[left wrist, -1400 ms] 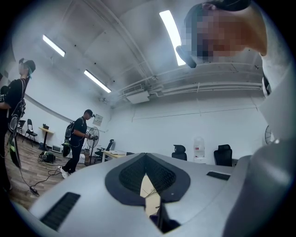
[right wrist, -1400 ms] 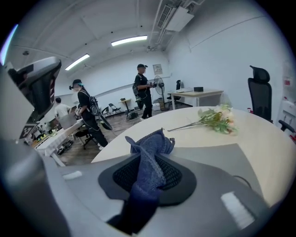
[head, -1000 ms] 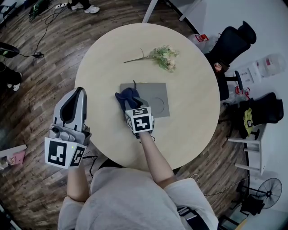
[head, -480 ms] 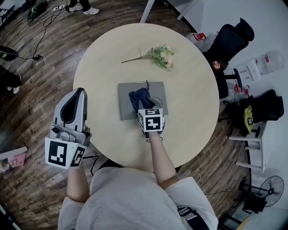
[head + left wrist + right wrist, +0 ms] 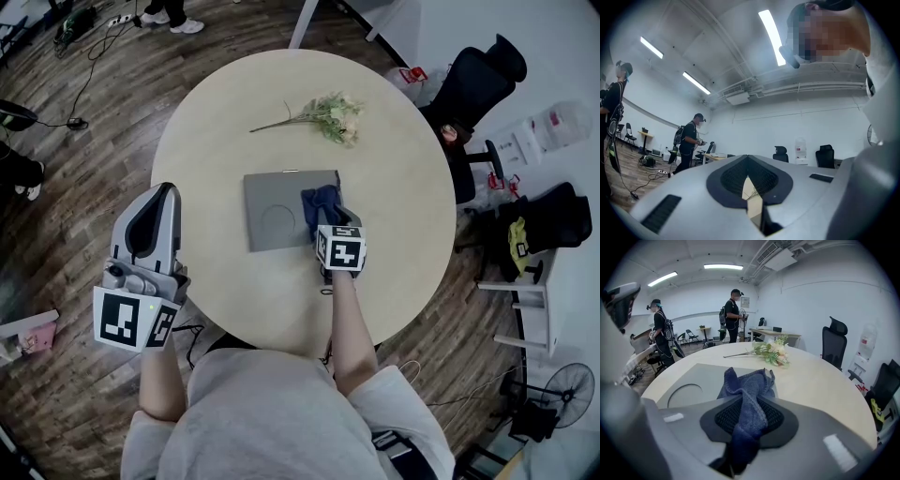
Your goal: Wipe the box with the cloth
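Note:
A flat grey box [image 5: 277,210] with a round mark on its lid lies in the middle of the round table [image 5: 206,122]. My right gripper [image 5: 330,220] is shut on a dark blue cloth [image 5: 322,204], which rests on the box's right end. In the right gripper view the cloth [image 5: 749,397] runs up between the jaws and drapes onto the grey box [image 5: 696,380]. My left gripper [image 5: 150,225] is held off the table's left edge, away from the box, its jaws together with nothing in them.
A sprig of pale flowers [image 5: 330,116] lies on the far side of the table. Black office chairs [image 5: 478,89] stand to the right. Cables run over the wood floor at the upper left. People stand in the room beyond the table [image 5: 735,315].
My right gripper has dragged the cloth across the box lid from its left end to its right end. The left gripper has stayed where it was.

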The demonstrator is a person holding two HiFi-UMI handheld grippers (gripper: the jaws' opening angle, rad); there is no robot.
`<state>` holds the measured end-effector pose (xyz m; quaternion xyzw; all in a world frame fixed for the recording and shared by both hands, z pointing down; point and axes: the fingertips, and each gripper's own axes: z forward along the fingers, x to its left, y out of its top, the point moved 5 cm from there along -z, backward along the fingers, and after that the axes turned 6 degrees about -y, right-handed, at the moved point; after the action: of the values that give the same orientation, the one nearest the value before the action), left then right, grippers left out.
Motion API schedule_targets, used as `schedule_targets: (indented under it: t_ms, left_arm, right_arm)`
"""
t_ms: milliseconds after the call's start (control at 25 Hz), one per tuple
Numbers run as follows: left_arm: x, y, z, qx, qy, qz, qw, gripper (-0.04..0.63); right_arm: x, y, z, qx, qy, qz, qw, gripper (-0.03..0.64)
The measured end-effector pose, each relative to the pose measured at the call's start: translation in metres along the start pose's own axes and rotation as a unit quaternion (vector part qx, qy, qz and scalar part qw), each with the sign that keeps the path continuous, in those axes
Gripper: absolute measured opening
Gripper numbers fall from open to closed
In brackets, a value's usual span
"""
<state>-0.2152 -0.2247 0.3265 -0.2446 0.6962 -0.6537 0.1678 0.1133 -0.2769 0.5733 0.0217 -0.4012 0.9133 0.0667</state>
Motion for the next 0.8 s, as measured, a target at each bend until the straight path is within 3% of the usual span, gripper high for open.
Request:
schedule_targets:
  t_ms: [800]
  left_arm:
    - [0.008, -0.001, -0.006, -0.002, 0.009, -0.004, 1.0, 0.008]
  right_arm:
    - [-0.049, -0.016, -0.015, 0.004, -0.051, 0.027, 0.998, 0.095]
